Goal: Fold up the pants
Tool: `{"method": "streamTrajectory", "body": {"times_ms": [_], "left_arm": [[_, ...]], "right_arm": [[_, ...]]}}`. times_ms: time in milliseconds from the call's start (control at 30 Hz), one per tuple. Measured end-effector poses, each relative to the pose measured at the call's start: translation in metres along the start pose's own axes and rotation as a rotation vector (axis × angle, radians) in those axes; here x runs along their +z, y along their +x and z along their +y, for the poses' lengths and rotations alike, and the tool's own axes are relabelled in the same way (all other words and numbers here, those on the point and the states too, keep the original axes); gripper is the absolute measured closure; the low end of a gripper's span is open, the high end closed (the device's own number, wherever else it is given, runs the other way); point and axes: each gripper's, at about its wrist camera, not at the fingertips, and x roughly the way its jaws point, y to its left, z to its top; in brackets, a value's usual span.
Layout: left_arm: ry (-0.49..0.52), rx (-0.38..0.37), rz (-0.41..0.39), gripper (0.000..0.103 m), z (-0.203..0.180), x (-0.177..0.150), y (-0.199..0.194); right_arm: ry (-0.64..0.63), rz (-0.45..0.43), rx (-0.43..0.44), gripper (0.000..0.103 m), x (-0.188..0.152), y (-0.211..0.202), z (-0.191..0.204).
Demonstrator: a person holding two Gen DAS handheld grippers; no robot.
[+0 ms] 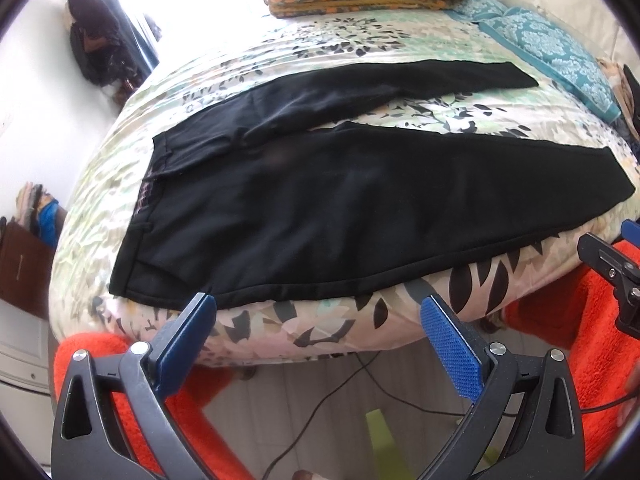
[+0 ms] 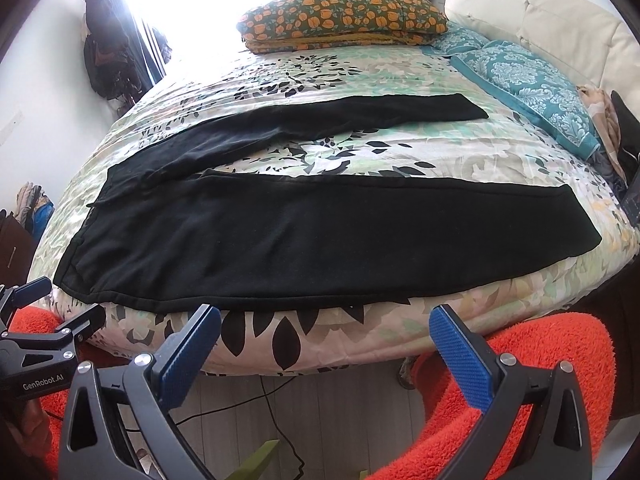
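Observation:
Black pants (image 1: 304,208) lie flat on a bed with a floral cover (image 1: 440,112), waistband at the left, the two legs spread apart in a V toward the right. In the right wrist view the pants (image 2: 248,236) reach the bed's near edge. My left gripper (image 1: 316,320) hangs open just below that near edge, nothing between its blue pads. My right gripper (image 2: 326,334) is also open and empty, off the bed's front side under the near leg. The right gripper's body (image 1: 612,272) shows at the right of the left wrist view, the left gripper's body (image 2: 44,328) at the left of the right one.
An orange-flowered pillow (image 2: 344,16) and teal patterned pillows (image 2: 528,80) sit at the head of the bed by a cream headboard (image 2: 540,16). Orange fuzzy fabric (image 2: 532,364) flanks the grippers. Cables (image 1: 320,404) cross the pale floor below. Dark clothes (image 2: 104,56) hang at the left wall.

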Motion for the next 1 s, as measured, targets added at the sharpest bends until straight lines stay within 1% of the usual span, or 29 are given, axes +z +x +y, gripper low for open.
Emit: {"method": "streamTrajectory", "body": {"times_ms": [567,800,900,1000], "left_arm": [[0.006,0.001,0.001,0.001,-0.002,0.0,-0.003],[0.015,0.01,0.021,0.001,-0.003,0.003,0.007],[-0.01,0.02,0.026,0.001,0.005,0.01,0.013],[-0.042,0.025,0.05,0.001,0.014,0.015,0.026]], "right_arm": [[-0.009,0.002,0.008,0.0,0.0,0.0,0.004],[-0.003,0.006,0.027,0.0,0.0,0.003,0.001],[0.028,-0.01,0.053,0.0,0.01,0.004,-0.017],[0.097,-0.046,0.134,0.0,0.043,0.014,-0.059]]}}
